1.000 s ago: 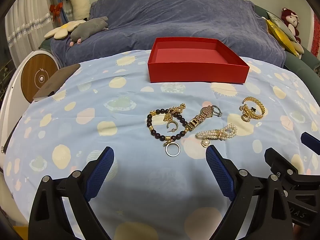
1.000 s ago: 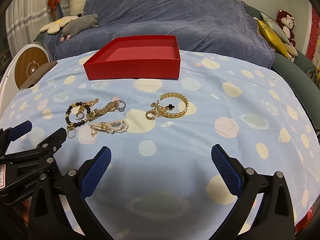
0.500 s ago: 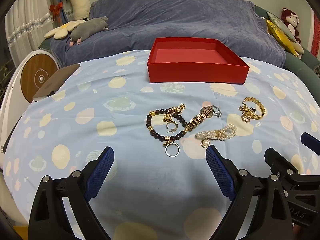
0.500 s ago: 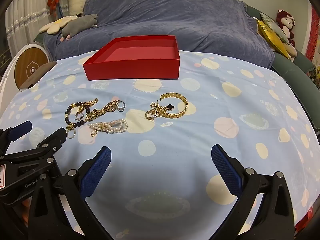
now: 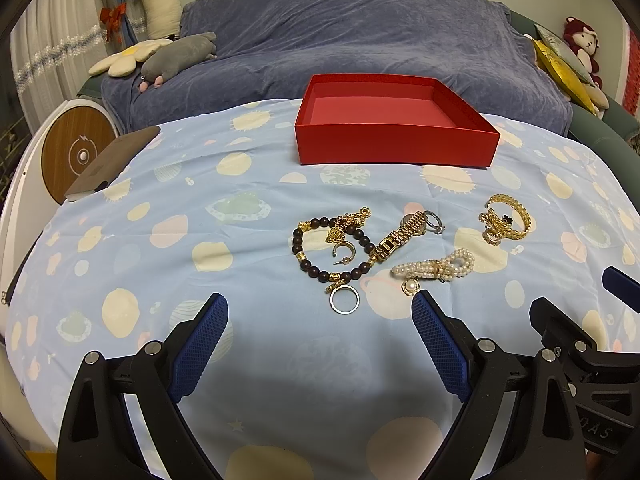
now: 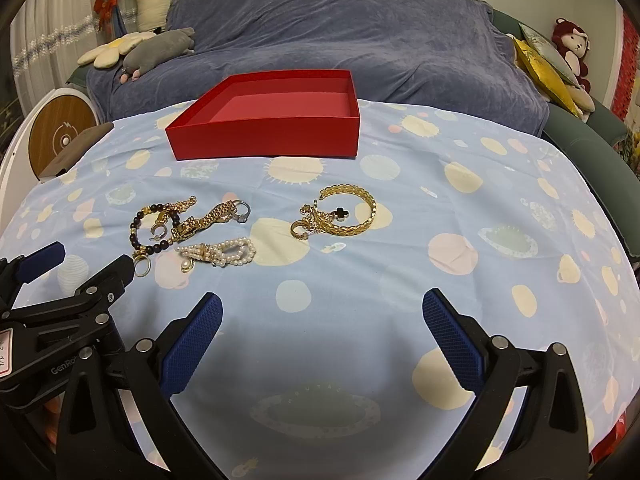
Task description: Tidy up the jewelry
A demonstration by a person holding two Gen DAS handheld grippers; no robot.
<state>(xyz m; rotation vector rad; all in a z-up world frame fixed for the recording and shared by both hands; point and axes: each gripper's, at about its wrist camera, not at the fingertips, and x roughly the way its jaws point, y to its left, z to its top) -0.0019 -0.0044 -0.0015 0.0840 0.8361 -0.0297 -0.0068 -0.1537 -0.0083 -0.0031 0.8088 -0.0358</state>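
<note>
An empty red box (image 5: pixel 394 150) (image 6: pixel 268 140) stands at the far side of the dotted blue cloth. Nearer lie a dark bead bracelet (image 5: pixel 318 270) (image 6: pixel 138 240), a plain gold ring (image 5: pixel 344 301), a gold watch band (image 5: pixel 398 238) (image 6: pixel 202 222), a pearl piece (image 5: pixel 434 269) (image 6: pixel 224 254) and a gold chain bangle (image 5: pixel 510 222) (image 6: pixel 352 212). My left gripper (image 5: pixel 320 316) hangs open just short of the bead bracelet. My right gripper (image 6: pixel 322 314) is open too, nearer than the bangle, with nothing between its fingers.
A blue-covered sofa (image 5: pixel 360 48) with plush toys (image 5: pixel 176 56) runs behind the table. A round white and wood device (image 5: pixel 72 156) and a brown pad (image 5: pixel 108 164) sit at the left edge. The cloth (image 6: pixel 500 200) spreads wide to the right of the bangle.
</note>
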